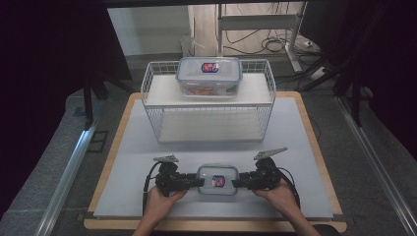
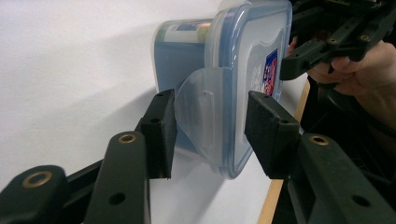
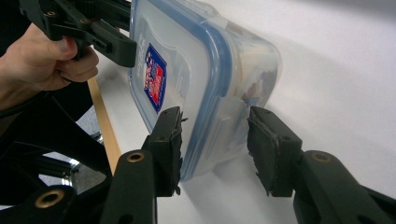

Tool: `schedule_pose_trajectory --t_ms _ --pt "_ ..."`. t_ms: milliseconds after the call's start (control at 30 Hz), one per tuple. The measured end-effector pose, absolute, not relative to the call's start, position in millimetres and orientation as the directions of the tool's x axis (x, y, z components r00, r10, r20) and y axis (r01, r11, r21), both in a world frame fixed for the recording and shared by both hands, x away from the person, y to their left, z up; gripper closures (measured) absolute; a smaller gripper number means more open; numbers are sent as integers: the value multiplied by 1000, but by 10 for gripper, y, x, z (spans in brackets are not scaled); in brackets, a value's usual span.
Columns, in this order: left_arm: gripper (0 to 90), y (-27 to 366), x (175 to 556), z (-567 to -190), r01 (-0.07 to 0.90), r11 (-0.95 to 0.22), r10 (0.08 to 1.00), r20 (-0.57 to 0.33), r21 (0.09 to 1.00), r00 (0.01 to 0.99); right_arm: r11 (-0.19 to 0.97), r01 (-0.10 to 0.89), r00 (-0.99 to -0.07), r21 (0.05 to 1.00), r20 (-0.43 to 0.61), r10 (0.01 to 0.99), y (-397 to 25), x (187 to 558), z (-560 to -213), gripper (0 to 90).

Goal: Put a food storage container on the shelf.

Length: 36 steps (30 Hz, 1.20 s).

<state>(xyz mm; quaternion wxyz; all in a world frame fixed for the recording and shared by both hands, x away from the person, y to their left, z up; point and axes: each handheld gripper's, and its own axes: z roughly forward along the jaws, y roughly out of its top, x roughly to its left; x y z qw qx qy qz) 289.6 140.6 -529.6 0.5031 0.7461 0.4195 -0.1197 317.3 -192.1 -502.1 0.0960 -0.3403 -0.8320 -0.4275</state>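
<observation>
High view: small lidded box (image 1: 218, 180) sits on the white mat (image 1: 147, 147) near the person's edge, squarely between the left gripper (image 1: 198, 182) and the right gripper (image 1: 236, 183). Each comes at one short end of it. Ahead of both grippers, well apart, a wire basket (image 1: 152, 88) carries a larger lidded box (image 1: 209, 75) on its upper shelf; lower shelf bare. Whether the jaws grip or merely flank cannot be read from up here.

Left gripper view: jaws apart, straddling the box's end clip (image 2: 201, 112), one pad (image 2: 161, 130) on the body side, the other over the lid. A gap shows on both sides, so no clamping. The clip flap stands swung outward from the lid (image 2: 254, 60), seemingly unlatched. Beyond the box, the other gripper and a hand (image 2: 359, 70).

Right gripper view: jaws likewise apart around the opposite end (image 3: 219, 126), pads close but not pressing. The clip here looks flat against the wall, though glare makes that uncertain. Dark contents show faintly through the wall, not seen from above.

Judgement: the step looks like working the end clips, or a two-handed pick-up. Next move calls for both pairs of jaws to close evenly; one-sided pressure could skid the box.
</observation>
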Motion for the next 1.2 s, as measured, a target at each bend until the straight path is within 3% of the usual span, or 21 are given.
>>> schedule_pose_trajectory --t_ms 67,133,333,433,700,900,1067,1200 --pt "547 1405 2902 -5279 752 -130 504 -610 647 612 390 647 -748 655 445 493 -1929 3170 -5008 584" --pt "583 1422 2899 -5243 741 -103 460 -629 663 627 316 642 -737 699 448 506 -2008 3170 -4925 705" --pt "593 1384 2907 -5188 738 -115 479 -614 665 627 317 624 -747 714 428 508 -2062 3204 -4853 731" --pt "587 1397 2928 -5218 751 -109 479 -628 651 613 302 638 -736 709 446 509 -2044 3225 -4867 724" --pt "572 1409 2948 -5298 775 -114 484 -646 621 590 360 662 -728 657 450 517 -1967 3195 -5026 542" --pt "571 1434 2961 -5345 794 -93 476 -674 600 565 316 700 -693 641 501 518 -1977 3201 -5073 547" --pt "571 1449 2960 -5374 799 -82 468 -684 596 559 241 765 -627 597 607 488 -2014 3223 -5161 556" --pt "571 1455 2955 -5379 797 -81 467 -684 598 560 247 761 -632 600 599 491 -2001 3223 -5148 556"
